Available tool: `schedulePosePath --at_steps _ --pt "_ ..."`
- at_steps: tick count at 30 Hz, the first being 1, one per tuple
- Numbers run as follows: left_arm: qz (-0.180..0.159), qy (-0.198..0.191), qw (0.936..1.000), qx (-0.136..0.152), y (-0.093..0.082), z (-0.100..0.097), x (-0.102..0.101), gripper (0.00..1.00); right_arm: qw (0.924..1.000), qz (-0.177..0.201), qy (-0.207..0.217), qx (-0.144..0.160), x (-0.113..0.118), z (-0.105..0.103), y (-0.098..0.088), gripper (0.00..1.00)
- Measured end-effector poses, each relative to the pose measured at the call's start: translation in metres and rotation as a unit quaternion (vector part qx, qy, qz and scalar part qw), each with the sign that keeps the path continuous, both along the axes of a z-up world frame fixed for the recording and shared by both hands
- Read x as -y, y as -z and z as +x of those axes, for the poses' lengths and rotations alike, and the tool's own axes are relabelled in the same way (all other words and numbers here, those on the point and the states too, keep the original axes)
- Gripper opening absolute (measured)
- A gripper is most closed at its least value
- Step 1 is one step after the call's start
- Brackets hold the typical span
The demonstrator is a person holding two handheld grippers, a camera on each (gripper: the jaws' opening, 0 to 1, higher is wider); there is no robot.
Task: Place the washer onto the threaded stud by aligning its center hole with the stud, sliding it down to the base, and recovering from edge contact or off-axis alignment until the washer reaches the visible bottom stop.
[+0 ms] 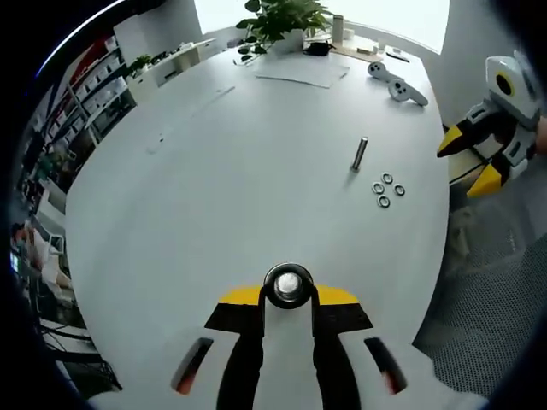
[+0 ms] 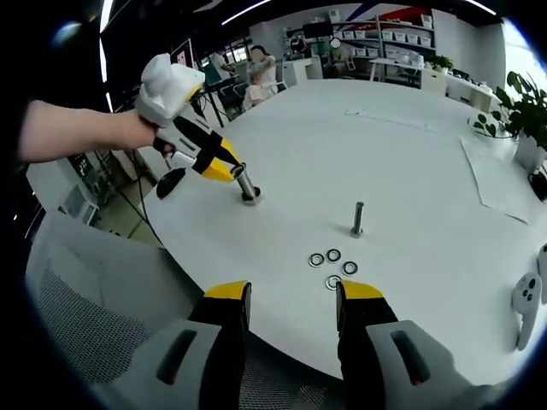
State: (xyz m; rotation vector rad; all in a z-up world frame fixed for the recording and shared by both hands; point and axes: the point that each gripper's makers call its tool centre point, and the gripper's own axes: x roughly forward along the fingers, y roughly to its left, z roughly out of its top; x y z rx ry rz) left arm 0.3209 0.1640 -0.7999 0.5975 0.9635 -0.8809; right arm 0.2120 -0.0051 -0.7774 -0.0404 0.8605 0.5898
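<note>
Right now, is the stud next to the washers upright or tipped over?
Upright: the stud stands on end on the white table, apart from the four washers.

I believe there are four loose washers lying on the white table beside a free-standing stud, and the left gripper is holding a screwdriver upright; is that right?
Not quite: the right gripper view shows the left gripper shut on a second threaded stud, not a screwdriver. The four washers do lie on the white table beside the free-standing stud.
</note>
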Motion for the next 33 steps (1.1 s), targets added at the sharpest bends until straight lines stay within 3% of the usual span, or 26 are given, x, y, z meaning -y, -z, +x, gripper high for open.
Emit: schedulePosePath --at_steps 12,29,33 --pt "0.014 0.010 0.9998 -0.006 0.010 0.001 0.000 0.18 1.0000 0.003 0.001 0.000 0.000 0.001 0.000 0.42" --pt "0.035 0.014 0.9992 -0.016 0.042 0.002 0.001 0.19 0.9998 0.010 0.014 0.000 0.003 0.004 -0.002 0.42" --pt "0.035 0.015 0.9993 -0.005 0.047 0.000 0.002 0.19 0.9998 0.010 0.016 -0.002 0.004 0.004 -0.001 0.42"
